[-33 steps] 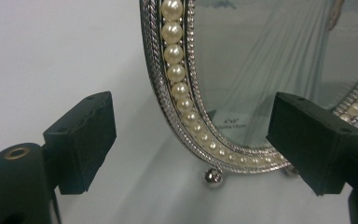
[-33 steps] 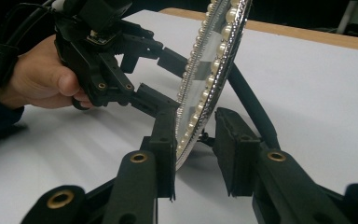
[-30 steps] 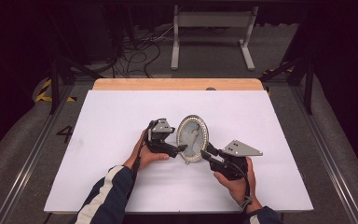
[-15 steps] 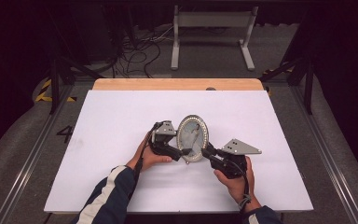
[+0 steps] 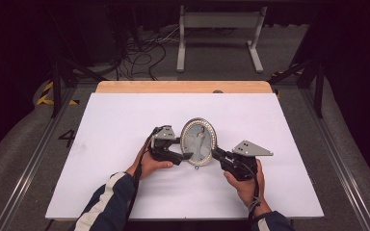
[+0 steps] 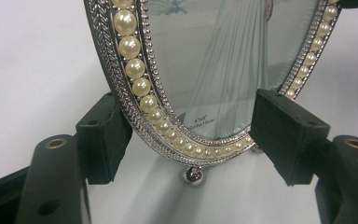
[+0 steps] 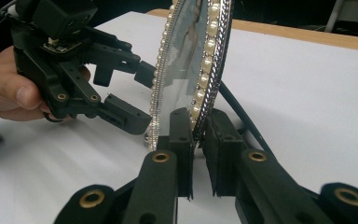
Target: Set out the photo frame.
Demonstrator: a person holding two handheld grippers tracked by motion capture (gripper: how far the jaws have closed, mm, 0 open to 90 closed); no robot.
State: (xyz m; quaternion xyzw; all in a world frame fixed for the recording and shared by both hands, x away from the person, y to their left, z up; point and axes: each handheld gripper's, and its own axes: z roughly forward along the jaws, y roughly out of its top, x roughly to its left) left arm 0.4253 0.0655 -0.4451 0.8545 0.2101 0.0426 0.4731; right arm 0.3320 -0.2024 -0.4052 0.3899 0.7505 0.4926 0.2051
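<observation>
While the oval picture frame (image 5: 198, 141) stands upright near the middle of the white counter (image 5: 106, 125), both claws are at its lower edge. Look at the right claw (image 7: 198, 135): its two black jaws are pinched onto the pearl-studded rim, one pad on the glass side, one behind, and they've just been closing tighter on it. Over on the other side, the left claw (image 6: 186, 140) straddles the bottom curve of the frame, jaws a good way apart and just now narrowing; the left pad (image 6: 103, 137) sits right against the silver rim, the right pad (image 6: 286, 133) by the far row of pearls, and I can't tell whether it presses. A small silver ball foot (image 6: 193, 175) hangs just above the counter, between those jaws
</observation>
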